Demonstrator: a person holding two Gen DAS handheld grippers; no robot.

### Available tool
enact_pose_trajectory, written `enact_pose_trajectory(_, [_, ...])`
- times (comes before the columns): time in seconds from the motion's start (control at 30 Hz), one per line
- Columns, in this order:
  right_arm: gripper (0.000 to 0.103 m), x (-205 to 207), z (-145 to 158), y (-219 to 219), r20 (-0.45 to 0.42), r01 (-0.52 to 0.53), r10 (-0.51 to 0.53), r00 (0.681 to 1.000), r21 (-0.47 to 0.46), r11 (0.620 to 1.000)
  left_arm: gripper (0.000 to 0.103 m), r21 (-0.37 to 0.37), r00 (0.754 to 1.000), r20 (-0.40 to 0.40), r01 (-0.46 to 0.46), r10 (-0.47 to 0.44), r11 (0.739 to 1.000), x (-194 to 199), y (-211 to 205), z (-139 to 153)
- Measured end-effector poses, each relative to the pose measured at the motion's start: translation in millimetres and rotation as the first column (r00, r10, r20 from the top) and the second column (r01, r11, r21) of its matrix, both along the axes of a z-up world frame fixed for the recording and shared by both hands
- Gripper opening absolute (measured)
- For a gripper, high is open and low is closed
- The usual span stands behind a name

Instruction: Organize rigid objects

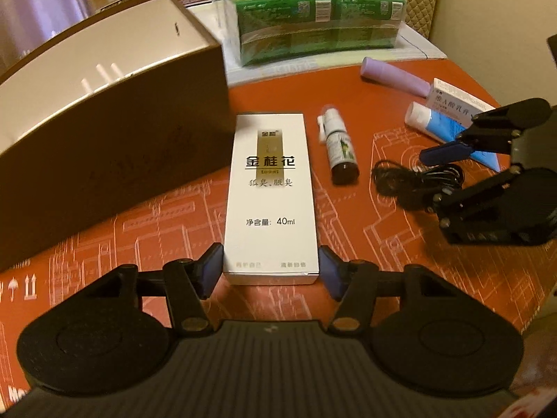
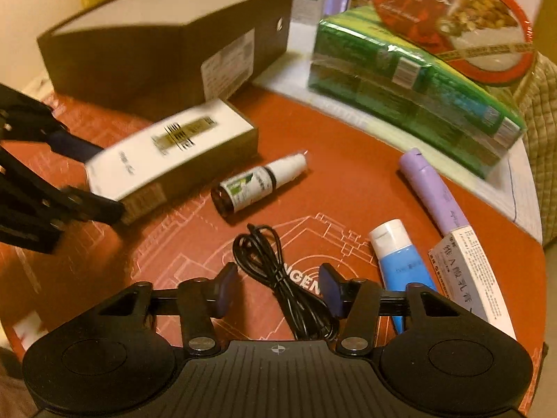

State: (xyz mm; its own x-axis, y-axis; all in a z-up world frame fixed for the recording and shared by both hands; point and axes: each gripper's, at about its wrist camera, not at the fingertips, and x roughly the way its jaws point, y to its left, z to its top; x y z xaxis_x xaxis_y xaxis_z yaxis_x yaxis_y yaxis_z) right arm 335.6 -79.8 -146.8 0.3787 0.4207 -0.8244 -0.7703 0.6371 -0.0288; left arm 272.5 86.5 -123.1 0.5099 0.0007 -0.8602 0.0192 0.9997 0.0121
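- White carton, one: lies flat on the red counter just beside the large brown box. Judged light, stiff card with smooth, slightly slippery faces; best taken across its long side walls near the close end.
- Left gripper: jaws apart, straddling the carton's near end, pads at its sides but not visibly pressing.
- Black cable, one coil: soft and limp, lies between the right gripper's jaws; likely to sag or slip unless pinched at the bunched middle.
- Right gripper: parted around the cable, not clamped on it.
- Spray bottle, one: small, dark base, white cap, on its side just beside the carton; hard, round, apt to roll.
- Blue tube, one: squeezable, white cap; hold near the cap.
- Purple tube, one: slim, smooth, near the counter's far edge.
- Ointment carton, one: light card, touching the blue tube.
- Green wrapped pack, one bundle, with a red bowl on top.
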Motion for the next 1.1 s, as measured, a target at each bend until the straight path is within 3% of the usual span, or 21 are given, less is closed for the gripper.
enact_pose_trajectory(0.17, [0.014, -4, -1, 0, -0.048, -0.013, 0.014, 0.999, 0.025, 1.0, 0.055, -0.003, 1.0, -0.009, 0.007, -0.007, 1.0, -13, -1, 1])
enact_pose_trajectory(0.37, [0.012, -18, 2, -5, -0.142, 0.005, 0.004, 0.99, 0.065, 0.998, 0.055, -0.023, 0.999, -0.04, 0.024, -0.025, 0.999, -24, 0, 3])
enact_pose_trajectory(0.63, [0.012, -18, 4, -20, -0.183, 0.108, -0.089, 0.979, 0.095, 0.99, 0.056, -0.024, 0.999, -0.03, 0.039, -0.04, 0.999, -5, 2, 8])
enact_pose_trajectory(0.9, [0.016, -18, 5, -19, -0.172, 0.127, -0.109, 0.979, 0.097, 0.987, 0.056, 0.01, 0.997, -0.018, 0.068, -0.068, 0.998, 25, -7, 0])
enact_pose_trajectory(1.1, [0.016, -20, 4, -12, -0.137, 0.122, -0.11, 0.984, 0.079, 0.989, 0.055, 0.011, 0.998, -0.016, 0.066, -0.066, 0.998, 25, -8, -2])
